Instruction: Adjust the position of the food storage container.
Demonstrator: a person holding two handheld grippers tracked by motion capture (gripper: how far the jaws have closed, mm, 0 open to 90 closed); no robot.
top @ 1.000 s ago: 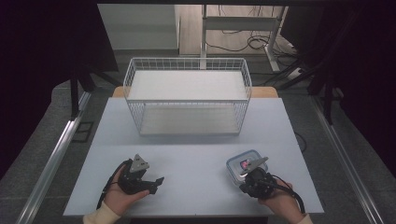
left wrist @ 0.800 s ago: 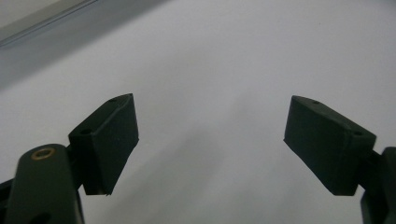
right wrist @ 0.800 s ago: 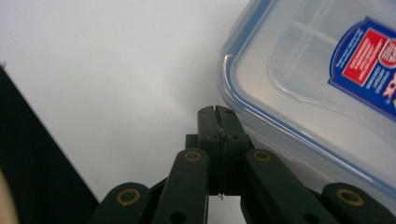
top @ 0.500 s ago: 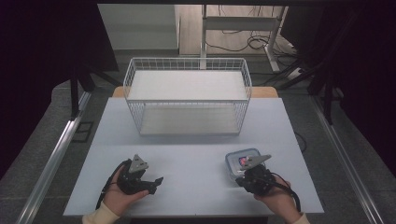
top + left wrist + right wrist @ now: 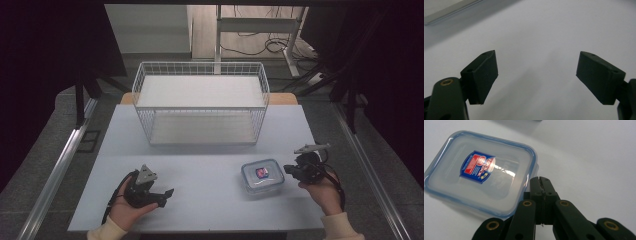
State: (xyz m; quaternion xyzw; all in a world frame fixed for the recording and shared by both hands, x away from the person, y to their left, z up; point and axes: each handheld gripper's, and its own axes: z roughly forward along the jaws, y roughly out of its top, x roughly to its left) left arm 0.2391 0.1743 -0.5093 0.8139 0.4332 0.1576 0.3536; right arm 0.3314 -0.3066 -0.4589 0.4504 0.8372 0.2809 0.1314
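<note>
**A:** Where does the clear plastic food container with the blue-rimmed lid (image 5: 262, 177) sit relative to the tongs?

**B:** Just beside the right gripper (image 5: 292, 171), on its jaw side, flat on the pale table (image 5: 200, 165). In the right gripper view the box (image 5: 480, 172) lies right ahead of the tips, a lid corner almost at them. Whether they touch, I cannot tell.

**A:** And the jaws?

**B:** The right pair is pressed together with nothing between. The left gripper (image 5: 162, 195) sits well apart from the box, its jaws spread wide over bare table, its pads (image 5: 481, 76) holding nothing.

**A:** How would the box handle?

**B:** Light, I judge; it looks empty. The walls are stiff but smooth, so it could slide on the table if nudged. The lid is glossy and slippery from above.

**A:** Best hold?

**B:** Open the jaws and pinch the lid's rim and wall at the near edge, or span a short side. The white wire basket (image 5: 200, 102) stands farther ahead of both grippers.
</note>
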